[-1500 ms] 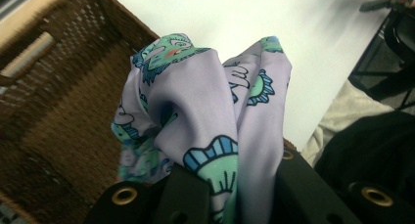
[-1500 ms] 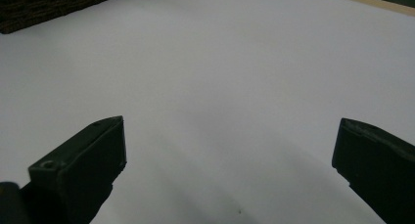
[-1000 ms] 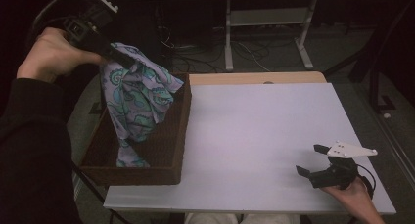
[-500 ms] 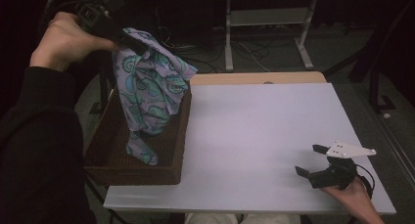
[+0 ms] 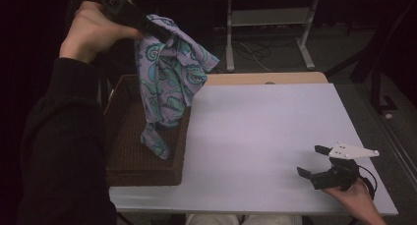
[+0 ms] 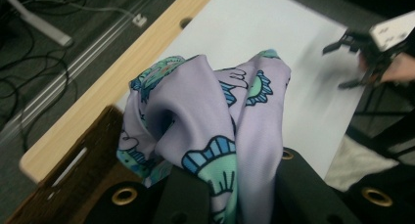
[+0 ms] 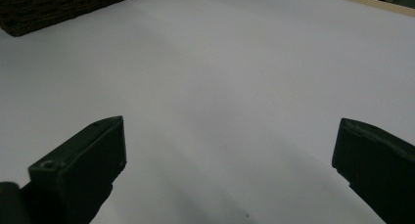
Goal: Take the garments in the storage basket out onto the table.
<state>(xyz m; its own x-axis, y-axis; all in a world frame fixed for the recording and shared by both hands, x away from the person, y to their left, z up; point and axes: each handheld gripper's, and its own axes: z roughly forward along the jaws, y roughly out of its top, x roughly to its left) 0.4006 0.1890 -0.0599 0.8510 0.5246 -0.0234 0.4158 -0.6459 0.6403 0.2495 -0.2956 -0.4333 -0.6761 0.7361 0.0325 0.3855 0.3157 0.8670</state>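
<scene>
Since the earlier frame your left gripper (image 5: 156,28), pinching the soft, light, probably slippery cloth (image 5: 169,82), has risen above the basket (image 5: 129,156); regrip near a corner. Right gripper (image 5: 319,161) is spread.

Smooth, faintly sheeny patterned cloth (image 5: 169,82), rough woven brown basket (image 5: 129,151) at lower left, matt white tabletop (image 5: 265,136), pale wood edge (image 5: 268,78), matt black plastic gripper jaws

Open white table (image 5: 255,131) right of brown basket (image 5: 147,173), cloth (image 5: 169,82) overhanging its rim.
</scene>
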